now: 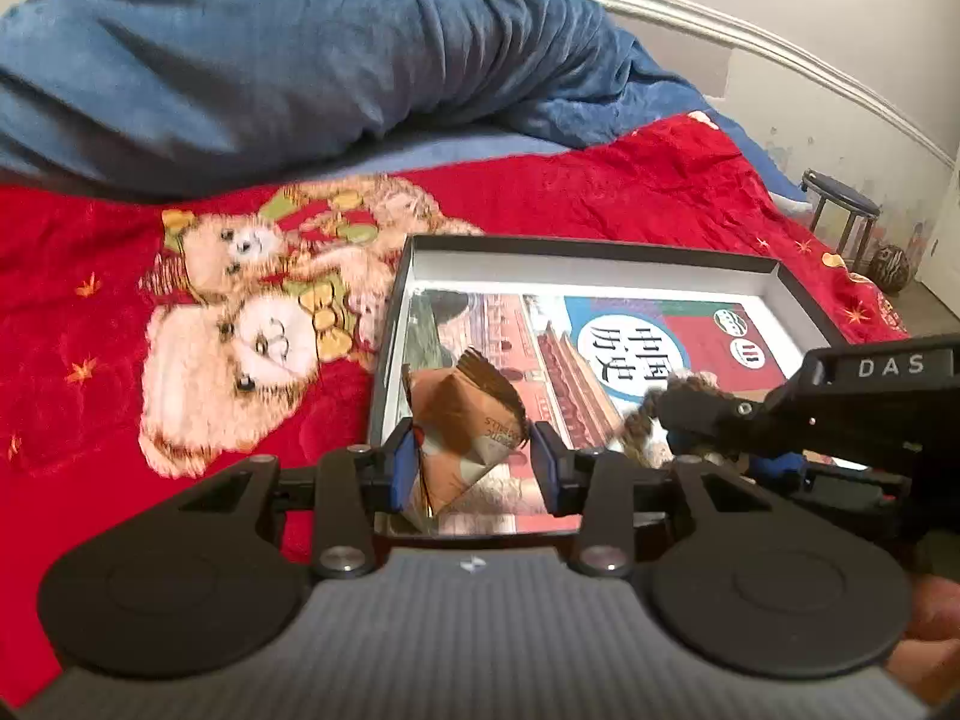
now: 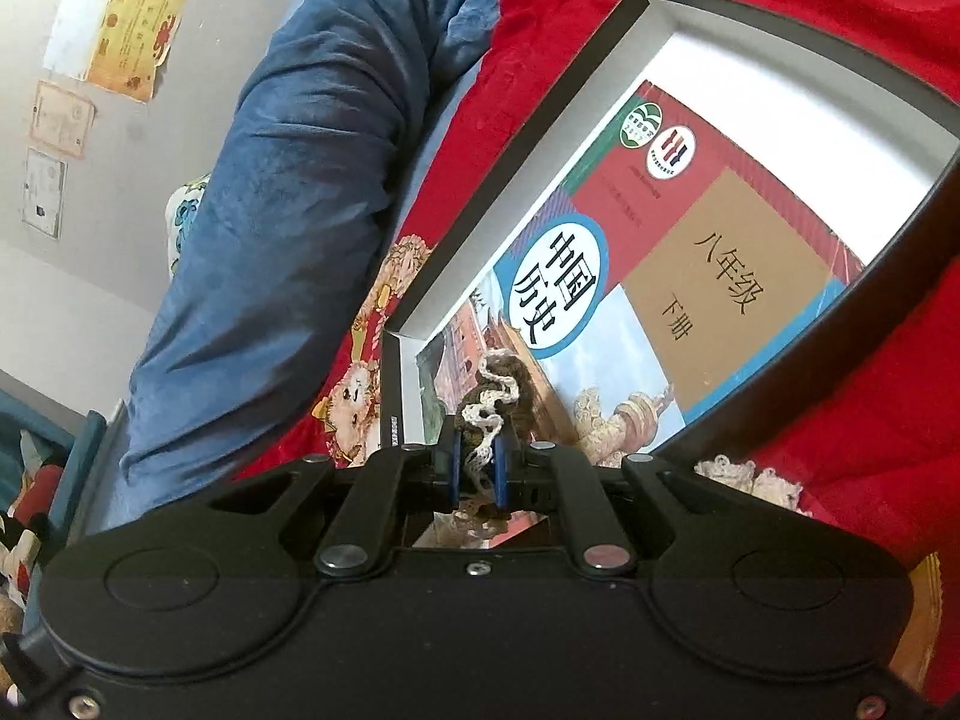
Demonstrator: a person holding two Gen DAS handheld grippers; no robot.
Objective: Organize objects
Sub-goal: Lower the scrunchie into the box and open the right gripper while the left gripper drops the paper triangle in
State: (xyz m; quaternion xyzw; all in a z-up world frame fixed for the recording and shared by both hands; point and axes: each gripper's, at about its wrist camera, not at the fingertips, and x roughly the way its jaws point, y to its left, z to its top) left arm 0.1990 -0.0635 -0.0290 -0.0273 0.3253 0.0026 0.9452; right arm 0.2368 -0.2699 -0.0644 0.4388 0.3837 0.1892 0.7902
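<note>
Blue quilt (image 1: 288, 60) behind box (image 1: 588, 255).

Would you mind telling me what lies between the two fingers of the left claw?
A brown snack packet, pinched by the left claw over the textbook in the box; the left wrist view shows it.

The left gripper (image 1: 474, 462) is black with a grey ribbed top, 2 round black discs, silver screws and blue pads (image 1: 403, 468). The right gripper (image 2: 477, 471) is black too, with "DAS" in white letters.
</note>
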